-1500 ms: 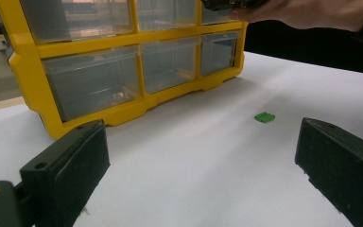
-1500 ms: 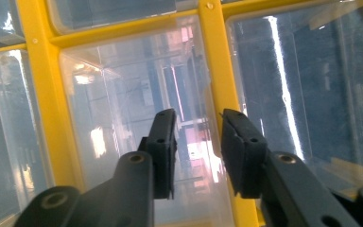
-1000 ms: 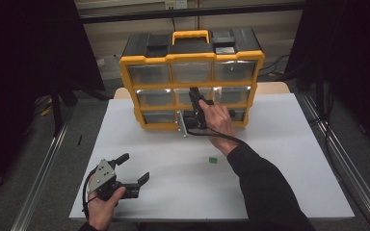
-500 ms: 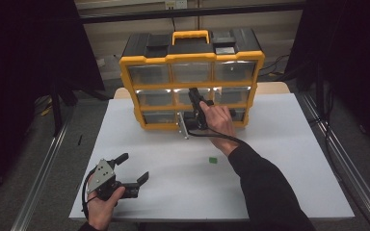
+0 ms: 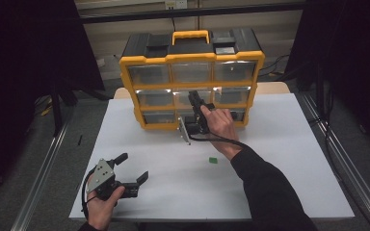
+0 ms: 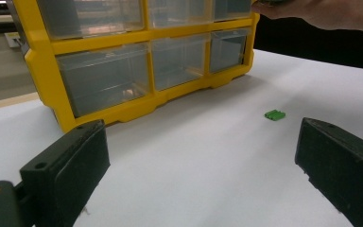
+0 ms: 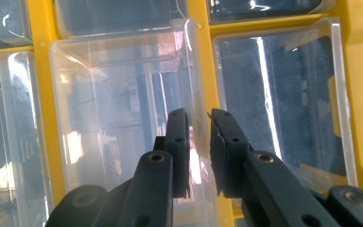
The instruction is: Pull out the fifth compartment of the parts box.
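Note:
A yellow-framed organizer [image 5: 127,86] with clear drawers and a black top stands at the table's far side. My right gripper [image 5: 194,98] reaches into its front at the middle column. In the right gripper view its jaws [image 7: 199,142] are pinched on the thin clear edge of a drawer [image 7: 123,94], with the yellow frame [image 7: 40,71] around it. My left gripper [image 5: 134,166] rests near the front left edge of the table, held in a hand, its jaws wide open with nothing between them [image 6: 198,156]. A small green piece [image 5: 213,160] lies on the white table beyond it [image 6: 275,115].
The white table [image 5: 289,159] stands on a grey floor, with metal rails along both sides. The organizer [image 6: 42,71] has a yellow carry handle [image 5: 191,34] on top. A cable trails from the right hand across the table.

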Available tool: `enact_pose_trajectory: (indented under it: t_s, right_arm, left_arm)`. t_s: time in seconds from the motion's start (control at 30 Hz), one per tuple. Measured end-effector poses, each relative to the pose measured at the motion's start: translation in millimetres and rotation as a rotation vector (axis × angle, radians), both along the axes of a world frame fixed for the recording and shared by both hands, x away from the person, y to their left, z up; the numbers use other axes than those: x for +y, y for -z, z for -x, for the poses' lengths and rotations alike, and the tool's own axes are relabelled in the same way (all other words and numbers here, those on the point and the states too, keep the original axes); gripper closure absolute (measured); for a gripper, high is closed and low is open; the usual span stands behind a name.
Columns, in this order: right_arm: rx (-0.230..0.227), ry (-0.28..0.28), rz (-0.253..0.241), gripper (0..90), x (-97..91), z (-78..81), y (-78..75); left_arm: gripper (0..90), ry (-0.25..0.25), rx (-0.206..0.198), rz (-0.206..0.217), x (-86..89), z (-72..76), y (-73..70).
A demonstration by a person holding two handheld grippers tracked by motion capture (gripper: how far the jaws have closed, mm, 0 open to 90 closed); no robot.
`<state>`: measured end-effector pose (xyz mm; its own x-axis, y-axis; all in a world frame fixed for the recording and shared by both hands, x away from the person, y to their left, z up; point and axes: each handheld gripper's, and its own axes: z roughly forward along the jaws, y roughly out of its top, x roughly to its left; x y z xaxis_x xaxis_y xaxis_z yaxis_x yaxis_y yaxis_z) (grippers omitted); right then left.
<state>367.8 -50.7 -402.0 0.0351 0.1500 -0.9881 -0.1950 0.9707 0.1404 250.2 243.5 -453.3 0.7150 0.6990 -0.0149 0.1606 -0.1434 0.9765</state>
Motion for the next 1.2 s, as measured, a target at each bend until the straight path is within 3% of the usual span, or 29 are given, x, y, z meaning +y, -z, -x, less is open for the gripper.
enact_pose_trajectory:
  t_s: [0.13,0.47,0.63,1.2]
  right_arm:
    - [-0.005,-0.012,0.014,79.1,-1.1,5.1,0.1]
    - [-0.02,-0.031,0.029,79.4,-2.6,14.6,1.2]
    - [-0.021,-0.038,0.026,79.4,-3.2,18.7,1.2]
    - [-0.04,-0.062,0.039,79.5,-5.4,32.6,3.9]
  left_arm:
    - [3.6,0.008,-0.009,-0.028,0.7,-0.4,-0.3]
    - [3.6,-0.011,-0.004,-0.005,0.4,-0.1,0.2]
    - [3.6,-0.012,-0.011,-0.024,2.3,-0.7,-0.4]
    - [3.6,-0.017,-0.016,-0.015,3.1,-0.6,-0.7]
